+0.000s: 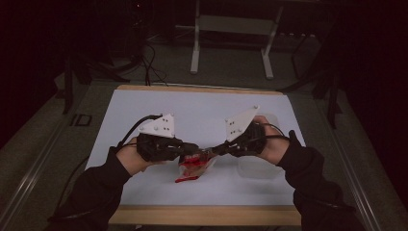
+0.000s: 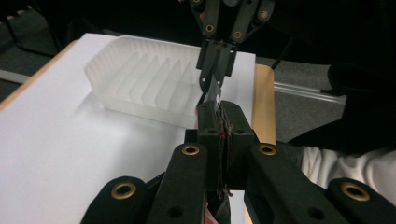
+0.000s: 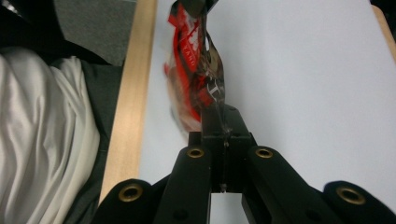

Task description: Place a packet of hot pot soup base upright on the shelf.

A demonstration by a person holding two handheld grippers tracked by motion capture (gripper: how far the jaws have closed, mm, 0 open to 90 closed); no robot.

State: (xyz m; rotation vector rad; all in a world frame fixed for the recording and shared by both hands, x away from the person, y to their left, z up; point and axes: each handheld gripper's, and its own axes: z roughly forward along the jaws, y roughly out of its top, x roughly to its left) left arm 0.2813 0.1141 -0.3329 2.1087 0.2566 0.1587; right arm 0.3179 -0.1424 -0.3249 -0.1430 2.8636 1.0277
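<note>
Both tongs, left gripper [image 1: 195,148] and right gripper [image 1: 214,150], were clamped tight on the red wrapper [image 1: 195,167], apparently plastic; tray [image 1: 257,168] at three o'clock.

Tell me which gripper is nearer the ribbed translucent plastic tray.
Right. The right gripper is just in front of the tray; the left gripper is farther left, across the red packet.

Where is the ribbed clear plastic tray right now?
In the high view, the tray sits on the white sheet, right of centre, under the right gripper.
</note>
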